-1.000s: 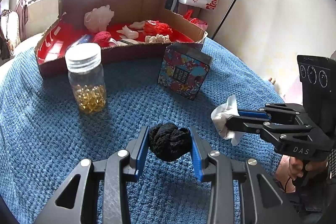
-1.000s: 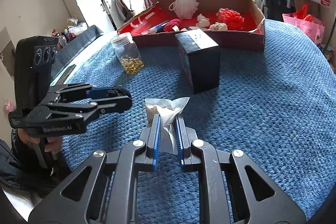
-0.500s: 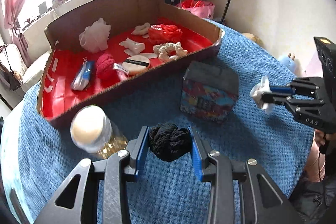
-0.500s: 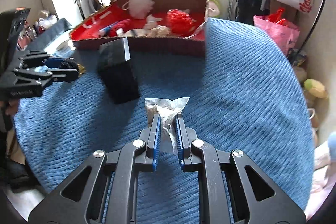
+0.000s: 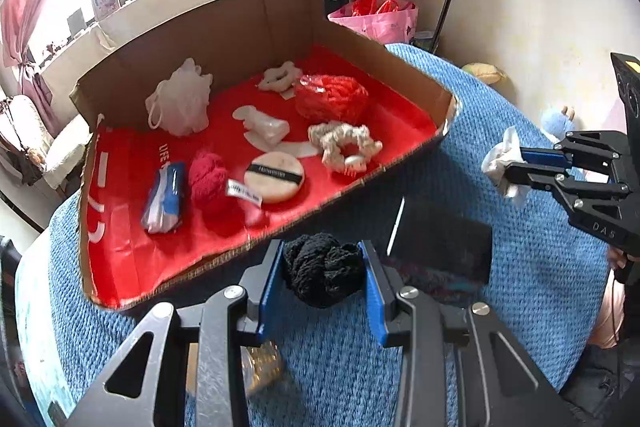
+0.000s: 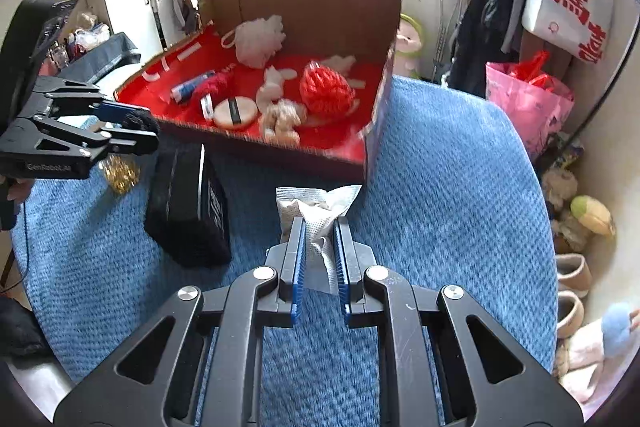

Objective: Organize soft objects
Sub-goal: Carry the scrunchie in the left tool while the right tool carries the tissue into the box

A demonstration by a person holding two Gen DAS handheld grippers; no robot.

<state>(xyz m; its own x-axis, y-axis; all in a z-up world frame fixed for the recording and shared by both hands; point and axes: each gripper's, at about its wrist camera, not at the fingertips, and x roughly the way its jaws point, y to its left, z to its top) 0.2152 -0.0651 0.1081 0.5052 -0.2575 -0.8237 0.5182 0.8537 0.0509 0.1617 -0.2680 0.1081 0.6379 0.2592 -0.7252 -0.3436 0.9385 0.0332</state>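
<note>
Carrying the black knit ball (image 5: 323,273), the left claw (image 5: 320,277) has advanced from mid-bed to the cardboard box (image 5: 248,23) front rim; release comes next; ball rounded, no long axis.

Right view: right claw (image 6: 319,247) has neared the box, clamped on a white tissue packet (image 6: 316,215); long axis points forward, boxward.

Got my left hand-held gripper (image 5: 323,273) pinched on a black fuzzy ball (image 5: 322,267), right hand-held gripper (image 6: 319,227) squeezing a white wipe (image 6: 318,211), both held up off the surface.
</note>
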